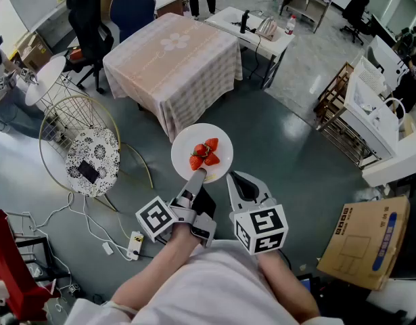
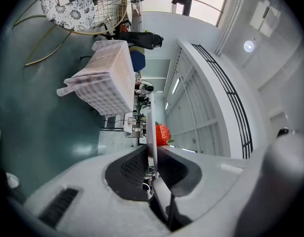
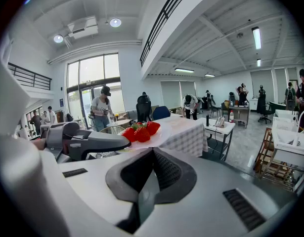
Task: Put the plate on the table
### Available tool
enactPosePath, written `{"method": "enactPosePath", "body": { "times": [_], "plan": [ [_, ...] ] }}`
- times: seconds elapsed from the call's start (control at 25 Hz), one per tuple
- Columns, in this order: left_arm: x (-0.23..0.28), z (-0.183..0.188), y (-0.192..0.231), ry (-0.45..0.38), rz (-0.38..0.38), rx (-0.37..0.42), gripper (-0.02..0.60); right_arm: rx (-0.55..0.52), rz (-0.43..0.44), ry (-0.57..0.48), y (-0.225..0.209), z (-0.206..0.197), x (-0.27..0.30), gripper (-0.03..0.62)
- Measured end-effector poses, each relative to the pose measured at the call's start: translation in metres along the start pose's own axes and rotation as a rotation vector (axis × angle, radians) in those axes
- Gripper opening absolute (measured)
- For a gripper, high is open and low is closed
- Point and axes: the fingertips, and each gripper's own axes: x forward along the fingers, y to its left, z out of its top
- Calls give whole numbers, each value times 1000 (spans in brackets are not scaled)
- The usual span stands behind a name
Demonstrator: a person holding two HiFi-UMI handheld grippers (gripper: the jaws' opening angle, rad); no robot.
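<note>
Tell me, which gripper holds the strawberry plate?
The left gripper: its jaws pinch the plate by its rim; the right gripper beside it is shut, empty.

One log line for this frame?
left hand-held gripper: shut on plate rim | strawberries: on plate | right hand-held gripper: shut, empty | table: plate not yet on it

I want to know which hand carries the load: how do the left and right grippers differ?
The left gripper is shut on the rim of the round white plate of red strawberries; the right gripper holds nothing, jaws together. The left is rolled on its side; the right is level. Both are pale grey.
</note>
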Motion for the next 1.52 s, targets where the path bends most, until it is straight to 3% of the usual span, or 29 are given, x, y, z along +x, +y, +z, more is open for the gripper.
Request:
{"method": "enactPosePath", "body": {
  "times": [0.48,0.92,1.2,1.52],
  "plan": [
    [-5,22,4,9,-1,-24,43,-11,-12,28,19,0,18,5],
    [0,47,11,-36,19,-24,43,5,34,27,22,8,46,5],
    [39,65,18,-82,43,-18,43,16,84,35,-7,18,81,5],
    [124,63,19,-97,70,0,43,37,106,50,-82,41,119,5]
  ]
}}
